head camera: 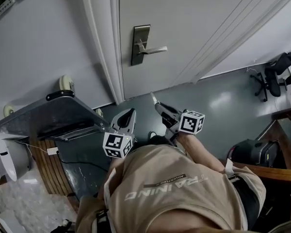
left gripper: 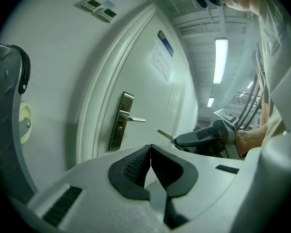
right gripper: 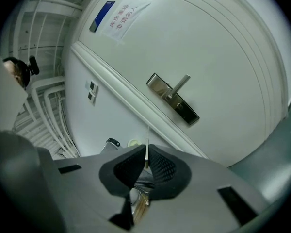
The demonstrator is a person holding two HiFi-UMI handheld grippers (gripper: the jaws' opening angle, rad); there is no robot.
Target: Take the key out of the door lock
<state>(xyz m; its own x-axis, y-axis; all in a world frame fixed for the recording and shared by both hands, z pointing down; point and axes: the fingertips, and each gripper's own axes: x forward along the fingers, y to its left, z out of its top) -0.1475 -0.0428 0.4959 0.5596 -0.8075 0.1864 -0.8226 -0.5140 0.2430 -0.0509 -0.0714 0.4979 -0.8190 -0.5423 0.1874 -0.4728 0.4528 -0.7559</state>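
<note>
right gripper (head camera: 161,109) clamped on key (head camera: 153,98), blade pointing 11 o'clock | lock (head camera: 139,45) well apart, also at 11 | left gripper (head camera: 130,113) pinched closed, empty

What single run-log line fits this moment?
stage: key out of lock | right gripper: shut on key | left gripper: shut, empty | door lock: apart from both grippers

Setting: I worked in an institutional interior, seemingly an office or laboratory building. Evidence: a plain white door (head camera: 194,28) with a steel lever handle (head camera: 153,49), which carried a printed notice (right gripper: 126,17) and a blue sign (right gripper: 103,16); wall control panels (head camera: 1,0) beside the frame; a swivel office chair (head camera: 274,76) on the grey floor (head camera: 208,106); a strip ceiling light (left gripper: 220,59) and exposed pipes (right gripper: 43,101) overhead.
</note>
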